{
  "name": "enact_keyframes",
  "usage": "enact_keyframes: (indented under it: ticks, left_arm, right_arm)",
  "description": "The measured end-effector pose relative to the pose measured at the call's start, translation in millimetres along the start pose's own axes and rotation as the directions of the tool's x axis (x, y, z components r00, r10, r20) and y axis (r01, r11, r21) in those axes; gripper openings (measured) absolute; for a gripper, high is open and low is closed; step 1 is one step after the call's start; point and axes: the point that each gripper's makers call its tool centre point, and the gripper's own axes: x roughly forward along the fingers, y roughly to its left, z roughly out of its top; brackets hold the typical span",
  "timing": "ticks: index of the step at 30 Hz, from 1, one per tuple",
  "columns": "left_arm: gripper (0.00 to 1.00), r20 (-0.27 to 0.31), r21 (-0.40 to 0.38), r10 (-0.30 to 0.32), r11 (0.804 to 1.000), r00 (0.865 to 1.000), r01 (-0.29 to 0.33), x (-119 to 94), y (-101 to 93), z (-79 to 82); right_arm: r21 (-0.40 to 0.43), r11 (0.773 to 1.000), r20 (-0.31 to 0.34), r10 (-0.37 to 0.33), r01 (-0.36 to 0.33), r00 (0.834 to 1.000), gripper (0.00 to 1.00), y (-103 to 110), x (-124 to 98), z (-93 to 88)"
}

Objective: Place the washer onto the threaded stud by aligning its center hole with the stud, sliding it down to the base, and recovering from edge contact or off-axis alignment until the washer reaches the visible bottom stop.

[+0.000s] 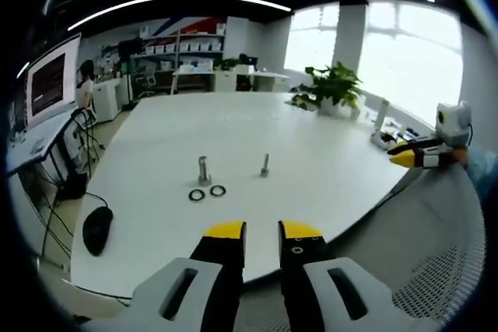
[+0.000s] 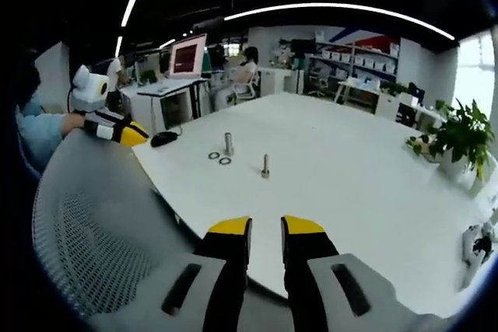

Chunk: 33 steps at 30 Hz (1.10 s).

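White table (image 1: 311, 138), smooth matte top with rounded edge, carries all the task parts near its middle.

Two washers, flat dark rings, lie side by side and flat on the tabletop: left washer (image 1: 197, 194) and right washer (image 1: 218, 190) as my left gripper view shows them. Neither is on a stud; both rest just in front of the thicker one.

Thick stud (image 1: 204, 170), grey metal, upright, stands just behind the washers. Thin stud (image 1: 265, 165), also grey metal and upright, stands apart to its side, bare.

My left gripper (image 1: 262, 230), yellow-tipped black jaws on pale grey bodies, hangs short of the table edge; jaws slightly parted, nothing between them.

My right gripper (image 2: 266, 227), same build, likewise off the table edge, jaws slightly parted and empty. It also shows at the far side of my left gripper view, over a grey mesh chair back (image 1: 443, 246).

Black mouse (image 1: 97, 229), rounded, lies near the table's corner. Potted plant (image 1: 333, 87), green and leafy, sits at the far edge
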Motion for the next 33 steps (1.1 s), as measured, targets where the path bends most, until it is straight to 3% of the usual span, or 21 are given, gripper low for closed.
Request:
enact_keyframes:
  ticks: [8, 12, 14, 20, 23, 28, 33]
  left_arm:
    - [0.14, -0.036, 0.000, 0.007, 1.000, 0.999, -0.007, 4, 0.8, -3.4]
    - [0.23, -0.088, 0.080, -0.017, 0.997, 0.996, 0.024, 4, -3.1, -8.5]
    - [0.21, -0.138, 0.064, -0.078, 0.994, 0.987, 0.087, 5, -9.5, -15.6]
    - [0.22, -0.132, 0.009, -0.103, 0.994, 0.986, 0.105, 18, 29.7, -1.0]
    - [0.22, -0.133, 0.015, -0.083, 0.996, 0.988, 0.086, 31, 53.7, 6.1]
    - [0.22, -0.171, 0.057, -0.083, 0.994, 0.982, 0.094, 69, 93.7, 12.9]
    - [0.22, -0.193, 0.065, -0.092, 0.992, 0.977, 0.107, 105, 114.7, 11.5]
  right_arm:
    - [0.010, 1.000, -0.023, 0.000, 0.000, 1.000, 0.17, -3, 2, -3.1]
    - [0.026, 0.999, -0.031, -0.018, 0.019, 0.999, 0.17, -6, 1, -5.8]
    - [0.030, 0.999, -0.021, -0.032, 0.032, 0.999, 0.17, -9, 0, -5.5]
    - [0.043, 0.997, -0.030, -0.060, 0.061, 0.998, 0.17, -14, 0, -6.4]
    - [0.050, 0.996, -0.031, -0.074, 0.076, 0.997, 0.17, -17, 0, -6.9]
    - [0.049, 0.996, -0.045, -0.078, 0.080, 0.996, 0.17, -21, 0, -9.0]
    - [0.054, 0.995, -0.060, -0.085, 0.088, 0.995, 0.17, -23, -1, -11.3]
